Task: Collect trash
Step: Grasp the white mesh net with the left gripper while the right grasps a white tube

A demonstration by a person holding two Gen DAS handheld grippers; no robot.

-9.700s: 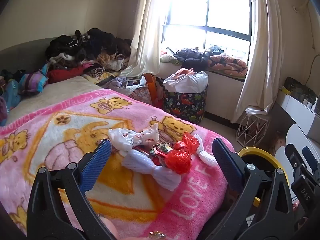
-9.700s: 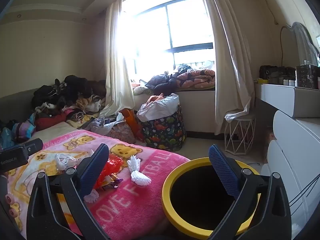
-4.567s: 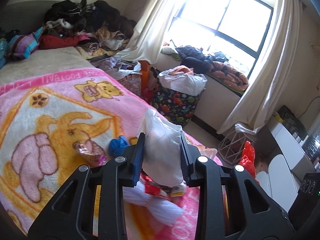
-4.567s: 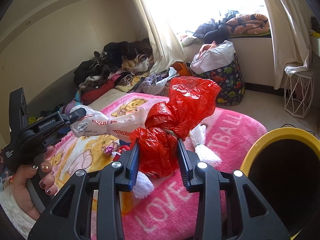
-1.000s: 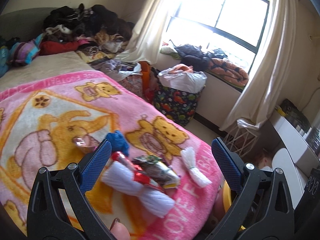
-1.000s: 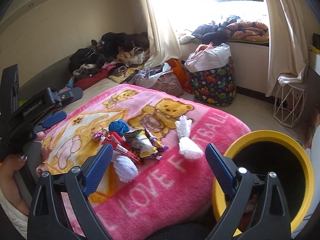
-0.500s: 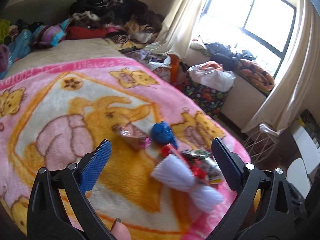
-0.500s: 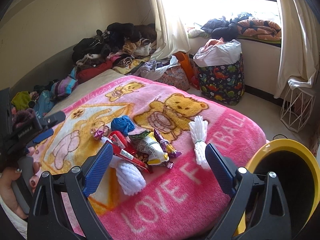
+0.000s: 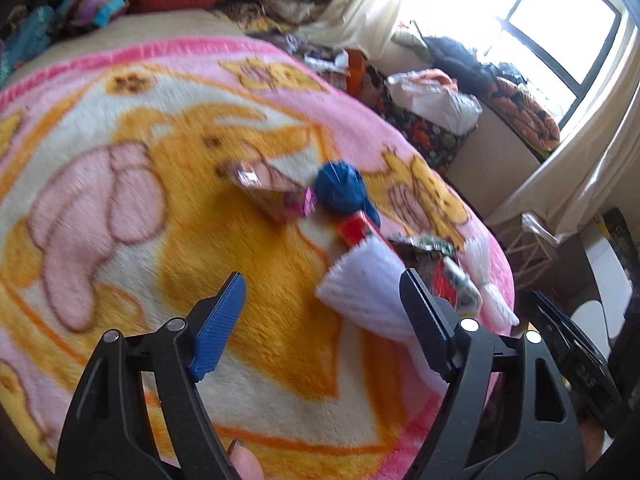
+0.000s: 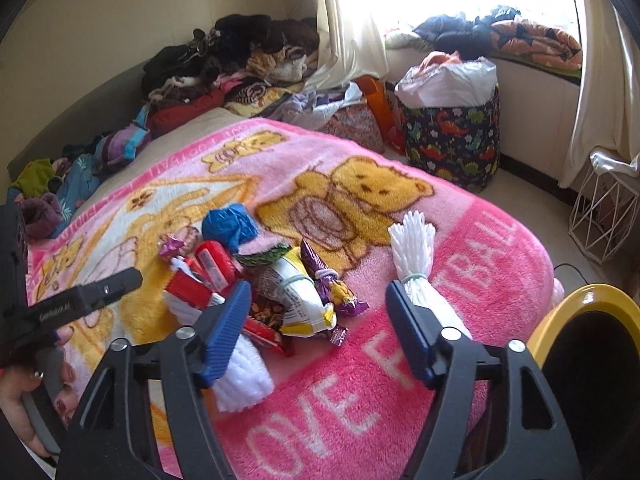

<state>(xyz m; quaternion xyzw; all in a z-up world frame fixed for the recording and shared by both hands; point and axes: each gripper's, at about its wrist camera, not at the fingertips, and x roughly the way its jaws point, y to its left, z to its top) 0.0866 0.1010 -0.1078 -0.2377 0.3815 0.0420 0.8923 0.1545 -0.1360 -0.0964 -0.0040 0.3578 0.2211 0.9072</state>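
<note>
Pink cartoon-print fleece blanket (image 10: 460, 240) carries wrappers near its foot edge; both left tongs (image 9: 320, 320) and right tongs (image 10: 316, 316), empty, are closing; the right should straddle the white-and-yellow snack bag (image 10: 298, 292) squarely.

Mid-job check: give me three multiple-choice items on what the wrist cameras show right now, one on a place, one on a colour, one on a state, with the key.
1. Where does the crumpled blue ball lie?
A. on the pink blanket, at the far end of the wrapper pile
B. inside the bin
C. on the floor by the window

2. What colour is the rim of the bin beside the bed?
A. green
B. yellow
C. white

3. What is the right gripper holding?
A. the blue ball
B. a red bag
C. nothing

Key: 1 A, the ball rests on the blanket beyond the red packet. 2 B, a yellow rim shows at the right edge of the right wrist view. 3 C, its jaws are closing with snack wrappers between them but no pad touching; the left gripper likewise grips nothing.
</note>
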